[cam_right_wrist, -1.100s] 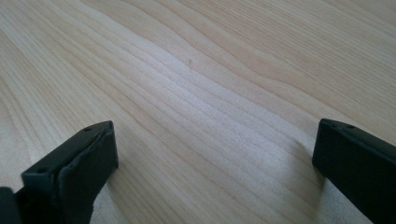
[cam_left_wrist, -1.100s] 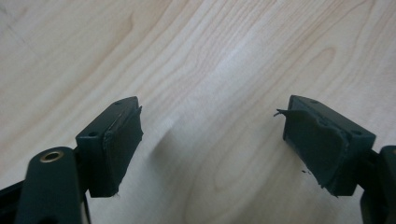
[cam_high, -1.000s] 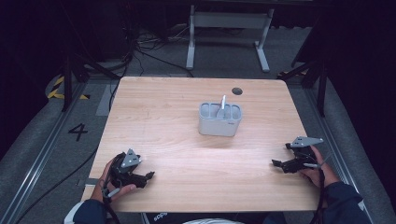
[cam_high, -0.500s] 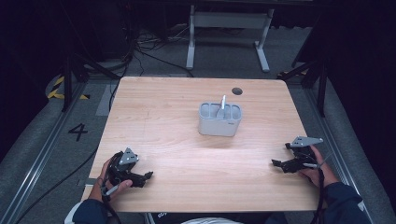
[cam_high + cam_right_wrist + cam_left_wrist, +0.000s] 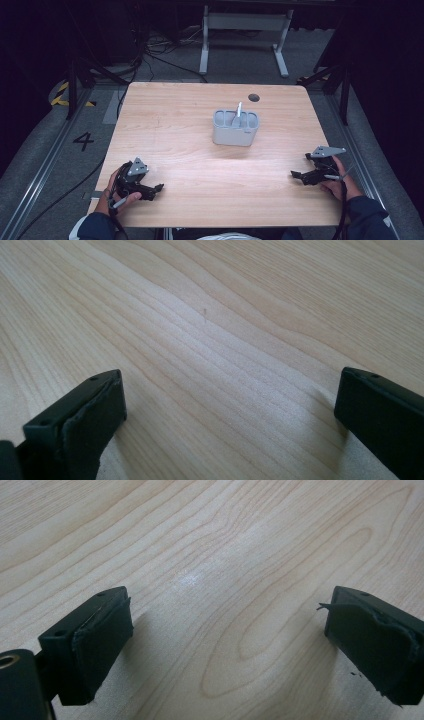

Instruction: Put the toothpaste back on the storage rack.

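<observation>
My left gripper (image 5: 154, 190) rests low on the wooden table (image 5: 190, 125) near its front left corner, held by a hand. In the left gripper view its jaws stand wide apart, open (image 5: 225, 645), with bare wood between them. At the front right edge lies my right gripper (image 5: 300, 167), also held by a hand. Its jaws are spread wide in the right gripper view (image 5: 230, 410) and hold nothing. A grey compartmented holder (image 5: 235, 131) stands at the table's middle, with a white utensil (image 5: 239, 110) upright in it.
A dark round hole (image 5: 254, 97) sits in the tabletop behind the holder. Beyond the far edge stands a grey metal frame (image 5: 245, 22) on the floor, with cables (image 5: 160, 55) to its left. A floor mark "4" (image 5: 83, 141) lies left of the table.
The left hand and its gripper have shifted slightly left and away from the front edge. The right gripper has stayed where it was.
</observation>
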Available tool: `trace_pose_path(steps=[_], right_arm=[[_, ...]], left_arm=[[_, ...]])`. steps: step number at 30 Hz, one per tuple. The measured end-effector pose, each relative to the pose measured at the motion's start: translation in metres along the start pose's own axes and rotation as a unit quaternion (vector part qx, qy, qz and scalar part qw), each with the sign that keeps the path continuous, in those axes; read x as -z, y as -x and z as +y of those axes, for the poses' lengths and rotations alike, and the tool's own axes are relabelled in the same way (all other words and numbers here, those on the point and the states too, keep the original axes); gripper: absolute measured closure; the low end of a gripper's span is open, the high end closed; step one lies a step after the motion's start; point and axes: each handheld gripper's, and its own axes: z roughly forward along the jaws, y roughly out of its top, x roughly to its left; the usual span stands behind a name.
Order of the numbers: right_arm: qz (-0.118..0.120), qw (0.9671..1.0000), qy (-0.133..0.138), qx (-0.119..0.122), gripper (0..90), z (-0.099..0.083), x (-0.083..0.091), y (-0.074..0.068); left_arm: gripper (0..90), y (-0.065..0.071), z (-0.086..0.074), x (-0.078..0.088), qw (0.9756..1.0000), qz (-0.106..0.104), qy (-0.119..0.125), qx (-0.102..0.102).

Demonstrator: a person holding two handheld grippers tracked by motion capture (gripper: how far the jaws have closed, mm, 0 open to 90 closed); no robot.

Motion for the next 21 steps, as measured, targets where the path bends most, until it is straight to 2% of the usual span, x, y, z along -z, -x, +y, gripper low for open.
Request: trace_pose_path(steps=[21], right_arm=[[0.001, 1.0, 0.001, 0.002, 0.3, 0.0001, -0.0002, 0.0004]], left_arm=[[0.2, -0.0029, 0.0022, -0.0026, 1.0, -0.001, -0.008, 0.003]])
